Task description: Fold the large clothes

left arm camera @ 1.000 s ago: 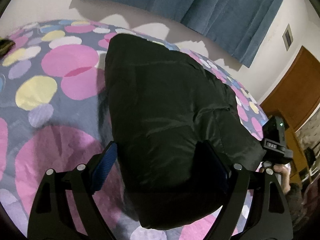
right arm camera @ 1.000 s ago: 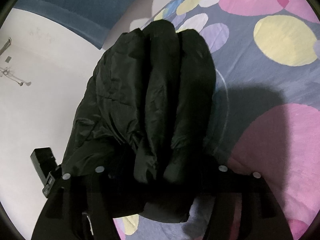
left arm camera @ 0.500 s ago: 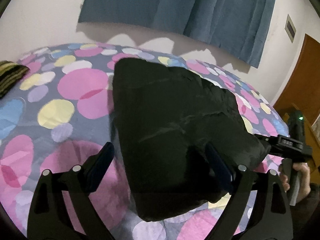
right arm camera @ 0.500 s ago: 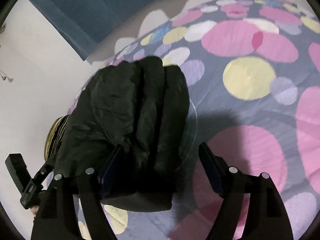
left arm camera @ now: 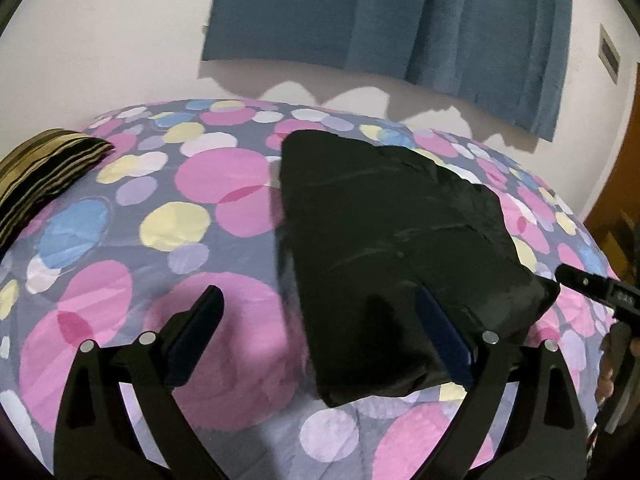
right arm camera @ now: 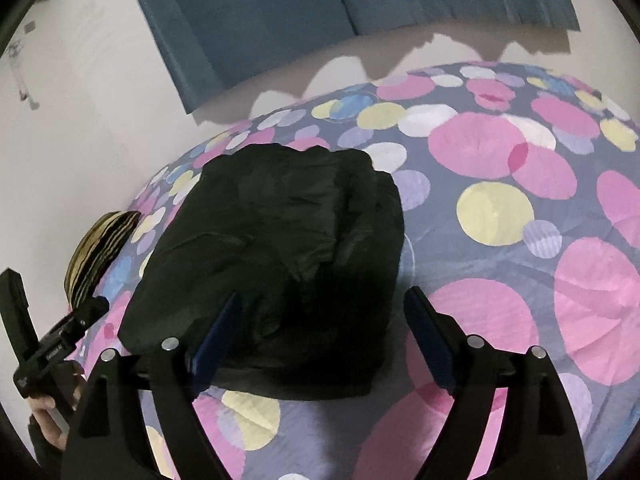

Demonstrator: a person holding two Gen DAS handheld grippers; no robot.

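Jaws on both grippers are opening wide and grip nothing: the left gripper [left arm camera: 320, 336] and the right gripper [right arm camera: 324, 336] each frame a near corner of the black jacket [left arm camera: 392, 248] without pressing it. It lies on the spotted bedspread [left arm camera: 168, 220] as a compact folded bundle, at twelve o'clock from both. Judging by that, folding looks finished; perhaps only tidying remains.

dim indoor light, colours muted and grainy. curtain [left arm camera: 400, 20] throws a jagged shadow on the wall [left arm camera: 100, 40], strong fisheye bending and dark vignette at the corners. black garment [right arm camera: 280, 248] underexposed, folds barely readable.
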